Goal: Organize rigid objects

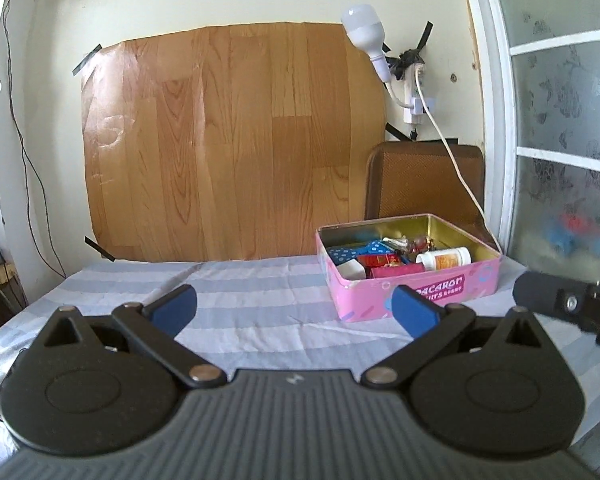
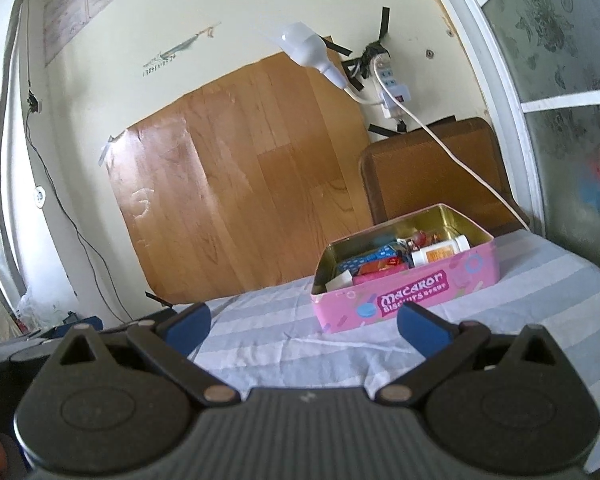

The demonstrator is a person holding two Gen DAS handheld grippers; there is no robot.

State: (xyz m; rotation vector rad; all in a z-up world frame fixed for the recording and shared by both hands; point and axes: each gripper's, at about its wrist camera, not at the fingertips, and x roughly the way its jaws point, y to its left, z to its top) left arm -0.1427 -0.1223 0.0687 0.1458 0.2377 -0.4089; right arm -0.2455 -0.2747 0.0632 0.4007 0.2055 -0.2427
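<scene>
A pink biscuit tin (image 1: 452, 292) stands open on the striped cloth at the right; it also shows in the right wrist view (image 2: 440, 288). Inside lie a white pill bottle (image 1: 444, 258) on its side, small red boxes (image 1: 376, 260) and a blue dotted item (image 1: 342, 254). The bottle (image 2: 440, 254) also shows in the right wrist view. My left gripper (image 1: 294, 308) is open and empty, left of and in front of the tin. My right gripper (image 2: 304, 326) is open and empty, just in front of the tin.
The table has a blue-and-white striped cloth (image 1: 240, 304). A wood-pattern sheet (image 1: 228, 140) is taped to the wall behind. A brown chair back (image 1: 424, 184) stands behind the tin, with a white cable (image 1: 460, 176) and lamp bulb (image 1: 364, 28) above. A frosted window (image 1: 564, 120) is at right.
</scene>
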